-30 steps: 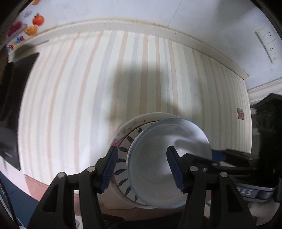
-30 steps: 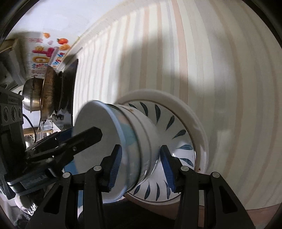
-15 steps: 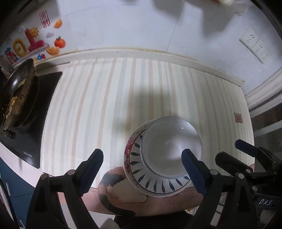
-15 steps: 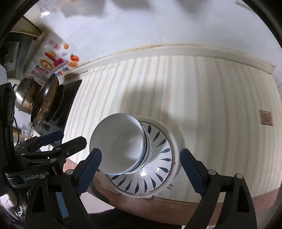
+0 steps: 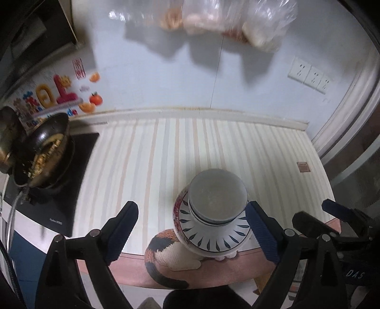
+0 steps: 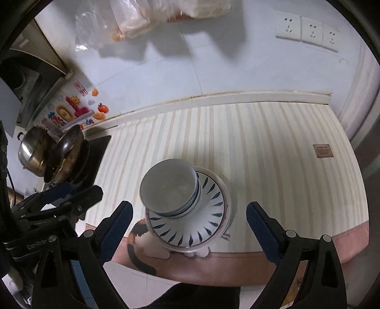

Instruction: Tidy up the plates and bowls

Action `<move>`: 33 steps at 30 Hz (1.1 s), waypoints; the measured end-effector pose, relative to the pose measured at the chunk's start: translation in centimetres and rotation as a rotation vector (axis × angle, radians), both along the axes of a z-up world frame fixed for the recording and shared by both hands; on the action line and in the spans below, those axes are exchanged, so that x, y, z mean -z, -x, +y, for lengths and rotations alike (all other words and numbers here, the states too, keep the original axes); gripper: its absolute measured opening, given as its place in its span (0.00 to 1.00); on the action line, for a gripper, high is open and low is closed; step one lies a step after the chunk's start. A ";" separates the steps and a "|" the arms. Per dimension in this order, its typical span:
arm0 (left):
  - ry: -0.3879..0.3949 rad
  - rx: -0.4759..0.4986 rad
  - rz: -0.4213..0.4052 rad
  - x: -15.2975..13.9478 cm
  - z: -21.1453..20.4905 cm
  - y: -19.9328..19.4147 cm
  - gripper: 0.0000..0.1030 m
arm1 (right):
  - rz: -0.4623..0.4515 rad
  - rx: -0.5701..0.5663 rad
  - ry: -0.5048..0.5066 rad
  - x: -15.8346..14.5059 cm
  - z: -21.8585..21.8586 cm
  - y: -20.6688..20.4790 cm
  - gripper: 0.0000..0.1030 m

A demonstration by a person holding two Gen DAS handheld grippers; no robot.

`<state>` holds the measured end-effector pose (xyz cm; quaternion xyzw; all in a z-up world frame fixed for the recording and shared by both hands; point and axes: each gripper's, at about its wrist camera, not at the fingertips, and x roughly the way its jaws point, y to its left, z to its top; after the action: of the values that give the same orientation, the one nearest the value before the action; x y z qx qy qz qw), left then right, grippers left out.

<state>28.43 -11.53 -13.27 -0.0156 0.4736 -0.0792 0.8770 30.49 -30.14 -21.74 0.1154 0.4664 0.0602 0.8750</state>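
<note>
A stack of white bowls (image 5: 217,196) (image 6: 171,186) sits on stacked plates with blue leaf marks (image 5: 213,237) (image 6: 209,218) near the front edge of the striped counter. My left gripper (image 5: 192,230) is open and empty, raised above and in front of the stack. My right gripper (image 6: 190,228) is open and empty too, its fingers wide either side of the stack and clear of it. Each gripper shows at the edge of the other's view.
A cat-patterned mat (image 5: 166,252) lies under the plates at the counter's pink edge. A black hob (image 5: 54,190) with a wok of food (image 5: 45,154) and a steel pot (image 6: 30,152) stands at left. Plastic bags (image 5: 225,19) hang on the wall.
Both grippers let go of the bowls, opened wide and drew back and up from the stack. The bowls stay on the plates.
</note>
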 end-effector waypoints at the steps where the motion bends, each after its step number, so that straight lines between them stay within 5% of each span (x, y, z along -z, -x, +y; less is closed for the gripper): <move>1: 0.000 0.000 -0.020 -0.6 0.0 0.5 0.93 | -0.011 0.003 0.007 -0.4 0.2 0.7 0.96; 4: 0.010 0.000 -0.060 -2.0 0.3 2.1 1.00 | -0.044 0.007 0.023 -1.6 0.6 2.5 0.96; 16: -0.022 -0.055 -0.163 -6.7 0.8 11.9 1.00 | -0.208 -0.008 0.053 -7.7 0.9 13.2 0.97; 33: -0.060 -0.114 -0.227 -9.7 1.2 24.8 1.00 | -0.319 -0.014 0.107 -11.2 -0.2 29.6 0.97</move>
<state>3.62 -10.33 -3.58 -0.0074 0.3718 -0.0161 0.9281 0.94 -30.34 -10.56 0.0540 0.3247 0.0590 0.9424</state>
